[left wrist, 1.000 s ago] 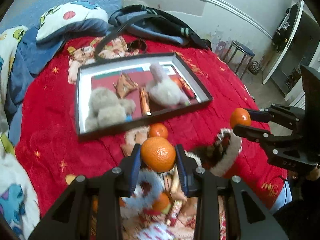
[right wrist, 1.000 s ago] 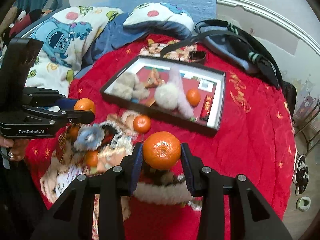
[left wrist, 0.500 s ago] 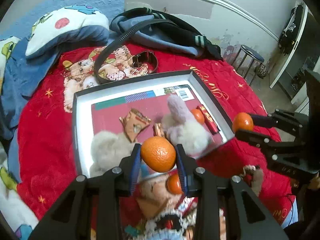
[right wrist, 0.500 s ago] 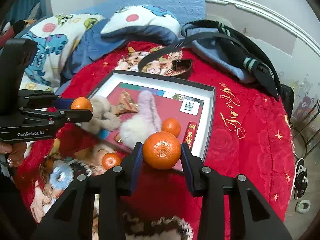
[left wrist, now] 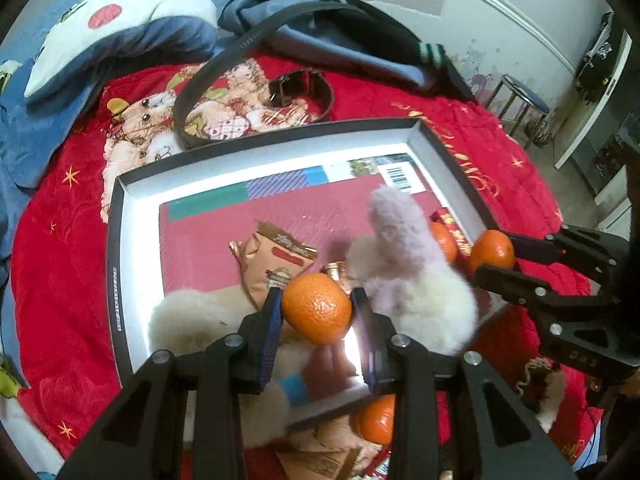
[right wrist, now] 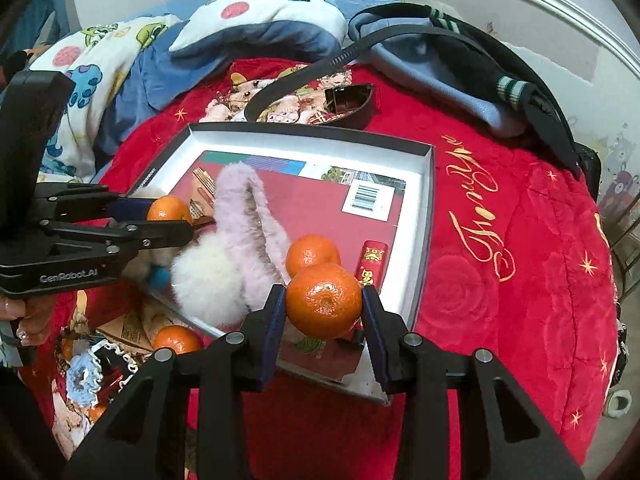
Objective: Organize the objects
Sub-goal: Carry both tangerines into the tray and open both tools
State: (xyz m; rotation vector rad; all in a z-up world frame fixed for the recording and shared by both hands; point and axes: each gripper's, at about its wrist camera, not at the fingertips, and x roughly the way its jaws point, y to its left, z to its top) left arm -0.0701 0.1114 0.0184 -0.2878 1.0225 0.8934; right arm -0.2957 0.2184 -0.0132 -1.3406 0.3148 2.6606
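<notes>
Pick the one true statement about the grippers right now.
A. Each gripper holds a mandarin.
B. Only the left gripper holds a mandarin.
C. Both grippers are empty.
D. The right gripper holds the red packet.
A: the left gripper is clamped on a mandarin and the right gripper on another mandarin, both over the tray.

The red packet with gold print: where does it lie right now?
In the right wrist view the red packet lies inside the shallow box, near its right wall, just right of the loose tangerine.
</notes>
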